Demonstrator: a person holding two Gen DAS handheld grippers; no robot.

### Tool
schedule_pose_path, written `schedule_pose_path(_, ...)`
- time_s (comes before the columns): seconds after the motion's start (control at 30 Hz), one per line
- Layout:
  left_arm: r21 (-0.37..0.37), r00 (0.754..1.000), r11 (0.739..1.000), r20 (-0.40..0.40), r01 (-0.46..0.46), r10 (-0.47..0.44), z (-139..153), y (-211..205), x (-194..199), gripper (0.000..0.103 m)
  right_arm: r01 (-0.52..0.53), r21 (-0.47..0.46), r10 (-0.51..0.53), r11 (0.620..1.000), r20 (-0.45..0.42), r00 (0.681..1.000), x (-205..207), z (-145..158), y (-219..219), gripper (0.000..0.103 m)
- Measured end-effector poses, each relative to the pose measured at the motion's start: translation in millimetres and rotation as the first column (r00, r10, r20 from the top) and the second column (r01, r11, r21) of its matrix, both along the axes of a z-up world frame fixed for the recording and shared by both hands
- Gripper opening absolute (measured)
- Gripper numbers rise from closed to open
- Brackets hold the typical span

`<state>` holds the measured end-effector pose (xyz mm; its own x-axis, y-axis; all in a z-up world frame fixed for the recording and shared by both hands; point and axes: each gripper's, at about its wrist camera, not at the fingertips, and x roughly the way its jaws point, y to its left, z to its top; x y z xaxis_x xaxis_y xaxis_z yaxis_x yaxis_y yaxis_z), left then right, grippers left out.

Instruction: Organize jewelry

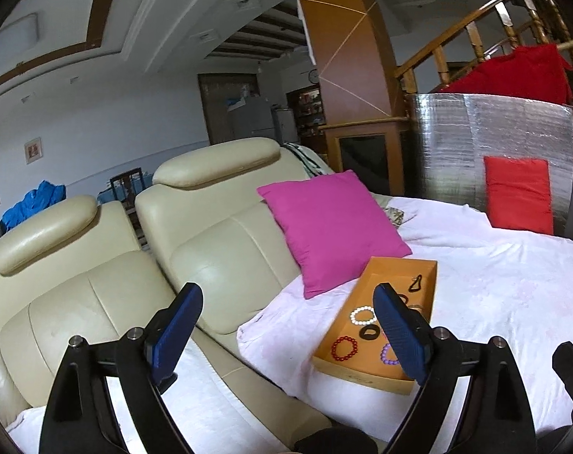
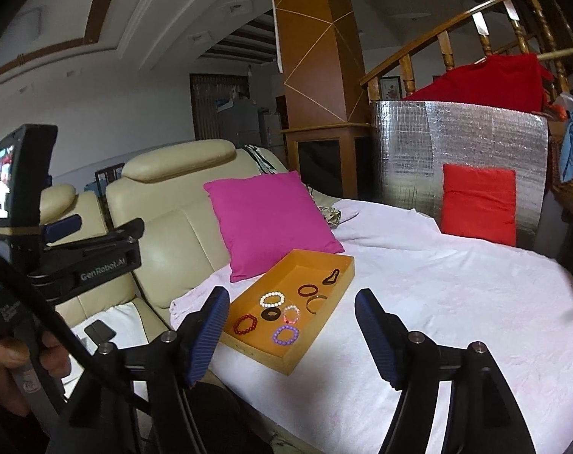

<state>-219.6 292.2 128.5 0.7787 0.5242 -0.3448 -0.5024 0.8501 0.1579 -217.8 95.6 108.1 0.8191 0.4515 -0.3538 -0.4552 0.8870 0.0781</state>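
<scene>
An orange tray (image 2: 326, 308) lies on a white blanket and holds several bracelets and hair ties: a white bead bracelet (image 2: 272, 299), a red bead one (image 2: 244, 324), a purple bead one (image 2: 285, 335), a black tie (image 2: 270, 314). The tray also shows in the left wrist view (image 1: 365, 282), with the red bracelet (image 1: 344, 348) and white one (image 1: 361, 315). My left gripper (image 1: 286, 302) is open and empty, held above the sofa left of the tray; it also appears at the left of the right wrist view (image 2: 97, 234). My right gripper (image 2: 292, 304) is open and empty, just short of the tray.
A magenta cushion (image 2: 271, 223) leans on the cream sofa back (image 2: 165, 234) behind the tray. A red cushion (image 2: 479, 204) stands against a silver foil panel (image 2: 456, 140) at the far right. A dark flat object (image 2: 100, 331) lies on the sofa seat.
</scene>
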Motion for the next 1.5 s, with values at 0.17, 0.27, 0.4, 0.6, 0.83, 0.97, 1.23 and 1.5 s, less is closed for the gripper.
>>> schedule_pose_path(0.17,-0.007,1.000,1.000,-0.004,-0.019,0.019,-4.5,9.7,-2.4,0.092,-0.010,-0.016,0.010,1.000,-0.015,1.000,3.0,1.0,14.6,0.073)
schedule_pose_path(0.27,-0.010,1.000,1.000,-0.008,-0.027,0.027,-6.2,14.9,-3.2,0.092,-0.006,-0.023,0.005,1.000,-0.041,0.999,7.8,-0.4,22.3,0.073)
schedule_pose_path(0.4,-0.023,0.999,0.999,-0.009,-0.039,0.039,-6.7,21.7,-3.6,0.092,-0.007,-0.021,0.005,1.000,-0.071,0.997,13.3,-2.2,26.3,0.073)
schedule_pose_path(0.6,-0.027,0.999,0.999,-0.010,-0.047,0.047,-8.4,27.6,-2.9,0.092,-0.003,-0.028,0.000,1.000,-0.080,0.997,16.1,-3.6,29.2,0.073)
schedule_pose_path(0.83,-0.022,0.999,0.999,-0.018,-0.046,0.045,-9.3,29.3,-0.6,0.092,-0.003,-0.029,0.001,1.000,-0.085,0.996,18.9,-1.7,31.7,0.073)
schedule_pose_path(0.97,-0.029,0.999,0.998,-0.017,-0.048,0.048,-8.8,32.7,-0.5,0.092,-0.003,-0.033,0.000,0.999,-0.089,0.996,19.5,-2.0,33.5,0.073)
schedule_pose_path(1.23,-0.032,0.998,0.998,-0.029,-0.052,0.051,-13.0,37.2,2.1,0.092,-0.006,-0.041,0.002,0.999,-0.097,0.995,22.1,-3.3,37.2,0.073)
schedule_pose_path(1.5,-0.035,0.998,0.998,-0.041,-0.054,0.052,-17.1,40.7,4.5,0.092,-0.005,-0.048,-0.001,0.999,-0.108,0.994,25.8,-5.5,41.1,0.073)
